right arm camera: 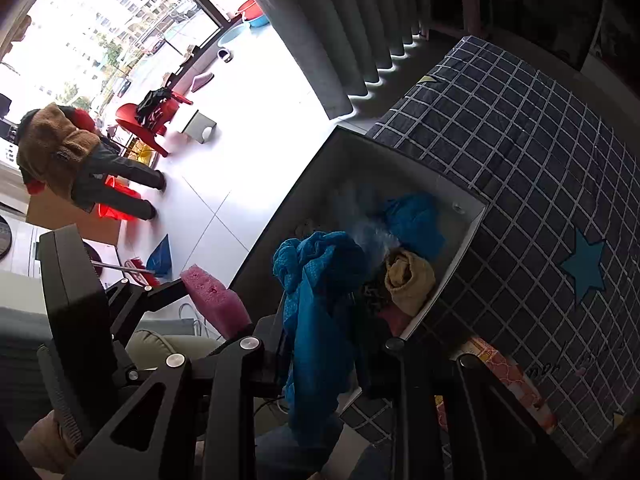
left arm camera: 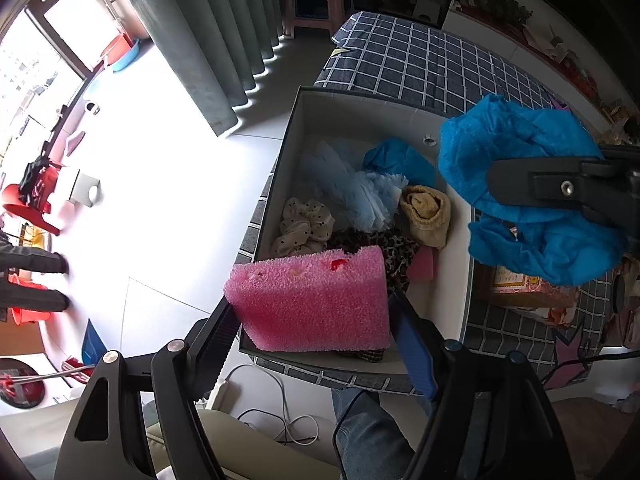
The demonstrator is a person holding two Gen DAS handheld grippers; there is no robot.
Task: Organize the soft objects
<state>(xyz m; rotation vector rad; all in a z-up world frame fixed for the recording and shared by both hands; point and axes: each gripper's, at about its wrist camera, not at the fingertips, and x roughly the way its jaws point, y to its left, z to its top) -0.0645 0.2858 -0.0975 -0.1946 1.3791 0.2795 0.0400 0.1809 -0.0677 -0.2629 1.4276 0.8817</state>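
My left gripper (left arm camera: 312, 316) is shut on a pink sponge (left arm camera: 312, 300) and holds it over the near end of an open white box (left arm camera: 360, 108). The sponge also shows in the right wrist view (right arm camera: 216, 300). My right gripper (right arm camera: 324, 336) is shut on a blue cloth (right arm camera: 320, 312) and holds it above the box's near edge (right arm camera: 472, 216); the cloth shows in the left wrist view (left arm camera: 520, 184) at the right. In the box lie a yellow rolled cloth (left arm camera: 426, 214), a dotted scrunchie (left arm camera: 304, 224), a pale blue fluffy piece (left arm camera: 352, 184), another blue cloth (left arm camera: 396, 160) and a leopard-print piece (left arm camera: 384, 244).
The box stands on a table with a dark checked cloth (left arm camera: 420, 60). A patterned carton (left arm camera: 528, 292) lies right of the box. A person (right arm camera: 80, 160) stands on the white floor by a red chair (right arm camera: 148, 124). Grey curtains (left arm camera: 208, 32) hang behind. White cables (left arm camera: 288, 412) lie below.
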